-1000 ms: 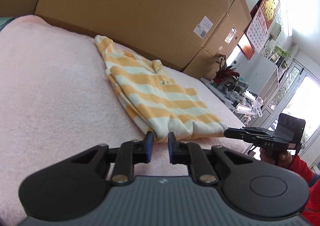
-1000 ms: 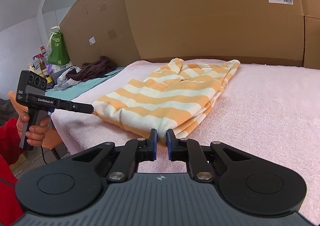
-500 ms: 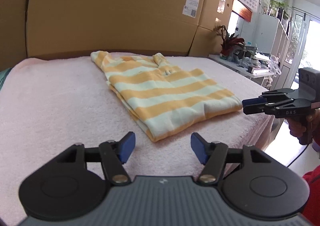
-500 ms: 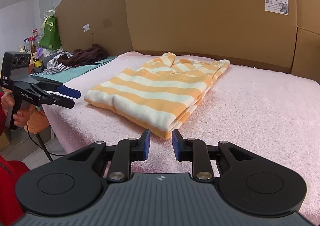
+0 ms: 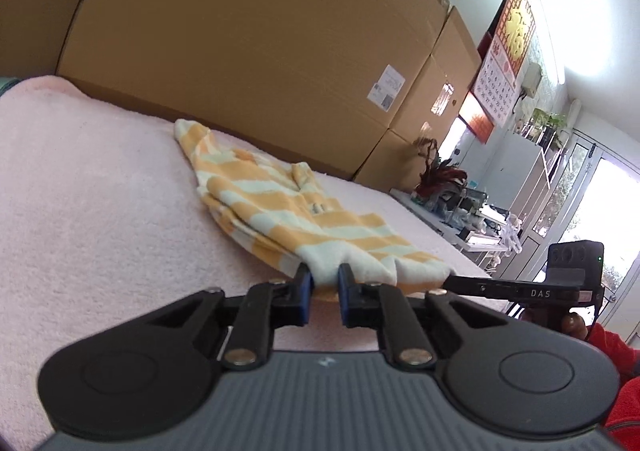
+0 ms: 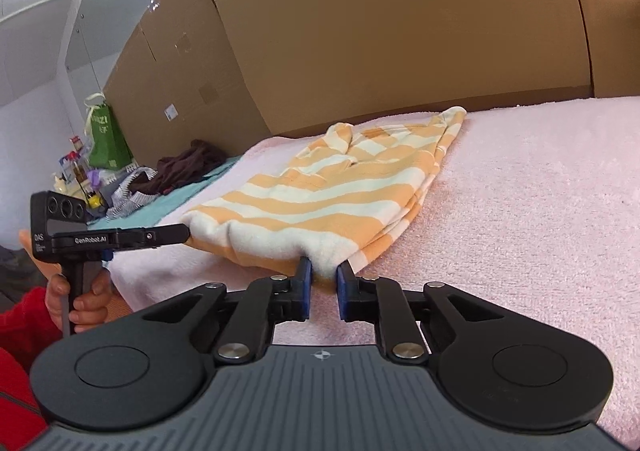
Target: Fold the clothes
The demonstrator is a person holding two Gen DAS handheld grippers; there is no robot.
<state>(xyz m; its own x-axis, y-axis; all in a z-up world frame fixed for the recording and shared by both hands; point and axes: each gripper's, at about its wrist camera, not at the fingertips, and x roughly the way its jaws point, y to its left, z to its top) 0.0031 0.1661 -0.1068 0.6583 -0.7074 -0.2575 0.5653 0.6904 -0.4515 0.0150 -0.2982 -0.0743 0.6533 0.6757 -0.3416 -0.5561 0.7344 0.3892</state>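
While cardboard boxes (image 5: pixel 248 51) fill the frame's top, the pink blanket (image 5: pixel 88 211) carries the folded striped shirt (image 6: pixel 344 199) at centre; left gripper (image 5: pixel 323 283) and right gripper (image 6: pixel 323 278) are closing, each pinching its near hem

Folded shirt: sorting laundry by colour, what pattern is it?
The shirt has orange and cream stripes, clearest from the right wrist.

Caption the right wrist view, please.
Right claw closing on the near hem of a striped shirt lying on a pink towel.
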